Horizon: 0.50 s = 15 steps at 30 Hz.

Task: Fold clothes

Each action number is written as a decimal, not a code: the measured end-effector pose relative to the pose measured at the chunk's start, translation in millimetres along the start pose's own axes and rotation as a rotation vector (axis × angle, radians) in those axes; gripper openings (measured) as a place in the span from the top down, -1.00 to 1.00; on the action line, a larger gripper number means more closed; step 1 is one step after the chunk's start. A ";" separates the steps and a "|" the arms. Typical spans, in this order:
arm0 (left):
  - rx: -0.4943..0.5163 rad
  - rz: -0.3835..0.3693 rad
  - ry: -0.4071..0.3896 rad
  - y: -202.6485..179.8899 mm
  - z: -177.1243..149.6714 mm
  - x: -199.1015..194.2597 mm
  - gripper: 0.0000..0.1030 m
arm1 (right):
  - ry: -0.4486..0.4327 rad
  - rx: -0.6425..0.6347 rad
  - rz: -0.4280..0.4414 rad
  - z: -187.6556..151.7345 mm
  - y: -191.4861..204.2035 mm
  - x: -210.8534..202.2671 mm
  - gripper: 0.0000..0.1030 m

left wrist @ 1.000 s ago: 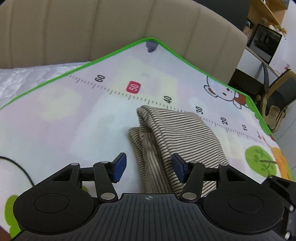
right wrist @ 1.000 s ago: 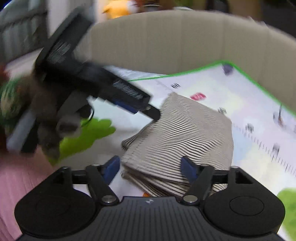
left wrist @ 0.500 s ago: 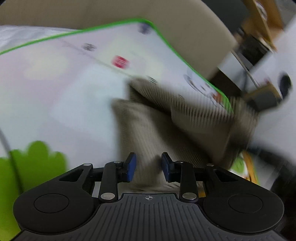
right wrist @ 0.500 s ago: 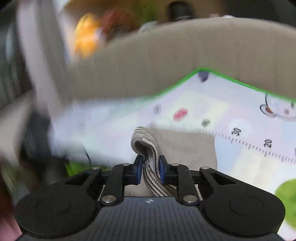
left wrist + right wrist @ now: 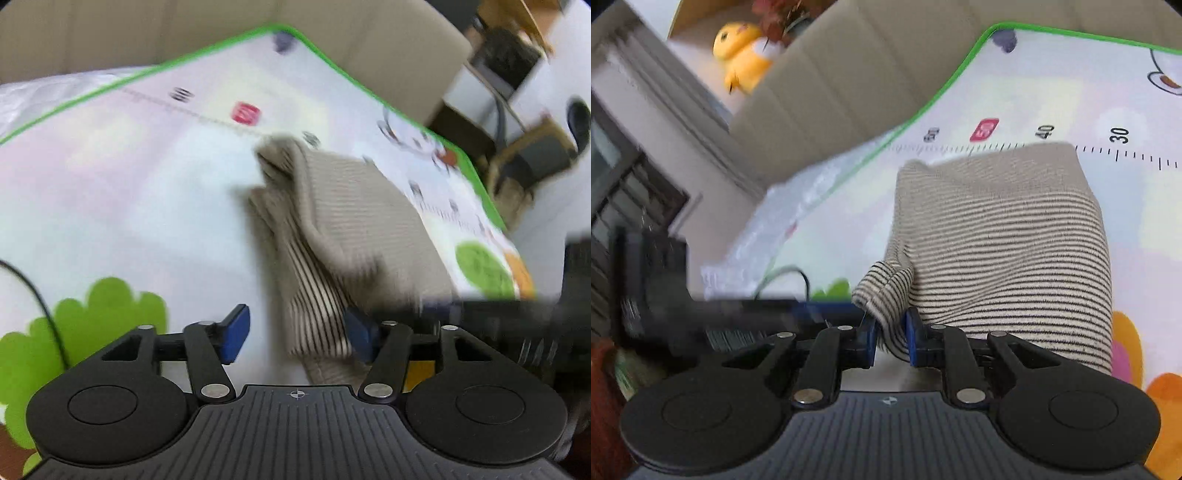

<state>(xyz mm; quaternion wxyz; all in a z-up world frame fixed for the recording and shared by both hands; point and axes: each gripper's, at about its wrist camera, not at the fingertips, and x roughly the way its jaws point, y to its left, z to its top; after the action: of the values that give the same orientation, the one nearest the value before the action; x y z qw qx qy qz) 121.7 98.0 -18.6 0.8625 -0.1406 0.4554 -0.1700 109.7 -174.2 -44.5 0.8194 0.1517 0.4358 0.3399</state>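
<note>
Striped cloth [image 5: 997,236] is pinched in the right tool [image 5: 890,338], while the left tool [image 5: 295,334] gapes wide around its edge.

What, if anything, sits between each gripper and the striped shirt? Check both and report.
Nothing visible does. The right gripper is already shut on a fold of the striped shirt. The left gripper is open, with the shirt's near edge lying between its fingers against the right pad. Only the play mat lies around the shirt.
</note>
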 end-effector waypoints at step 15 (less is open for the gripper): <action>-0.041 0.009 0.020 -11.6 -4.8 39.0 -0.27 | 0.102 -0.371 -0.091 -13.0 41.3 -10.4 -0.02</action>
<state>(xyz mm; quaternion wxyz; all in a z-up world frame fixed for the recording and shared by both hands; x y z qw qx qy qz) 136.3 70.6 -45.4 0.8557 -0.1546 0.4679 -0.1581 77.5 -152.2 -23.0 0.8246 -0.0392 0.4131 0.3845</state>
